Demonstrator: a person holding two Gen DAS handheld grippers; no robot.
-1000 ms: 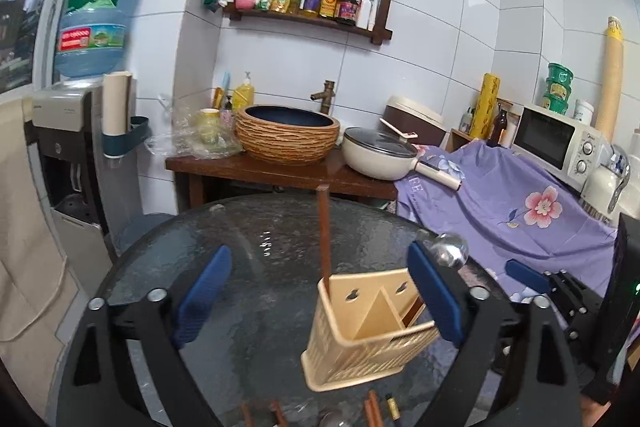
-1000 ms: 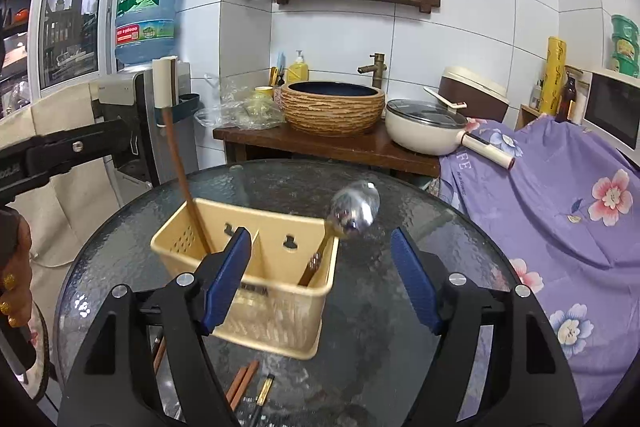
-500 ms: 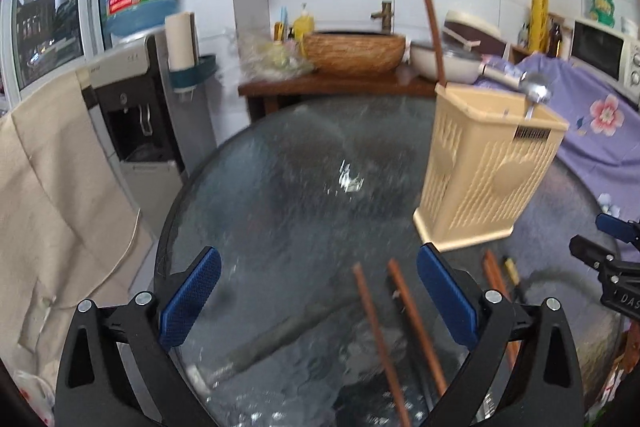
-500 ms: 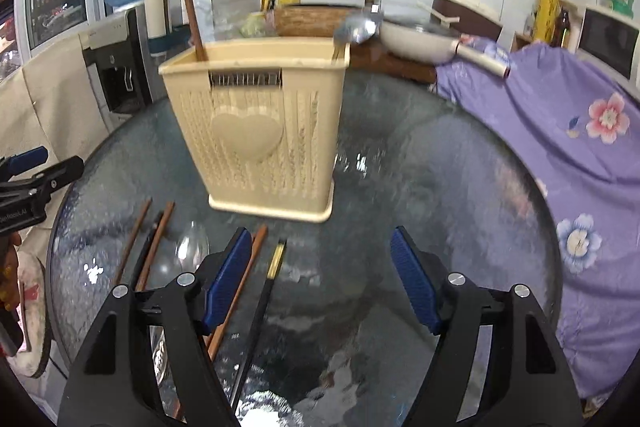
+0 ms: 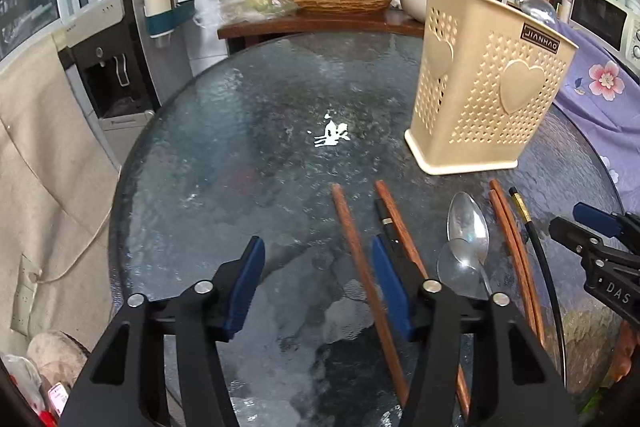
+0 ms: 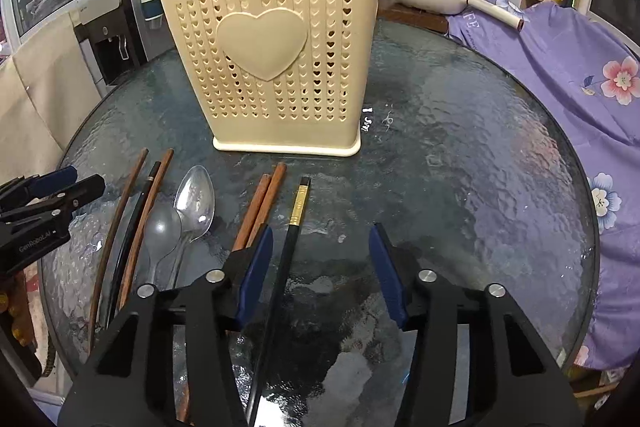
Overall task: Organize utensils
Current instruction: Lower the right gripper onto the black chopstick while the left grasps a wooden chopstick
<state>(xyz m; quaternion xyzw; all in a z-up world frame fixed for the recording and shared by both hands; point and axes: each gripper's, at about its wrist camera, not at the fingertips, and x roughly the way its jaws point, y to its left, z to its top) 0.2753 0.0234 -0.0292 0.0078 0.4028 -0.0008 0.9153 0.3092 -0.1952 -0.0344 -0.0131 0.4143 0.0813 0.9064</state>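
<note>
Utensils are lying in a row on the glass table just in front of the holder: brown chopsticks, 2 spoons and a black chopstick. Both grippers are hovering low over them, jaws just narrowing. The right gripper is half open with the black chopstick between its pads, not pressed. The left gripper is half open around a brown chopstick, gripping nothing.

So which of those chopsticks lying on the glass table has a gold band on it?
The black chopstick with the gold band, lying alone right of the brown wooden pair, between the right gripper's open jaws. The other black one shows only a thin silver ring.
</note>
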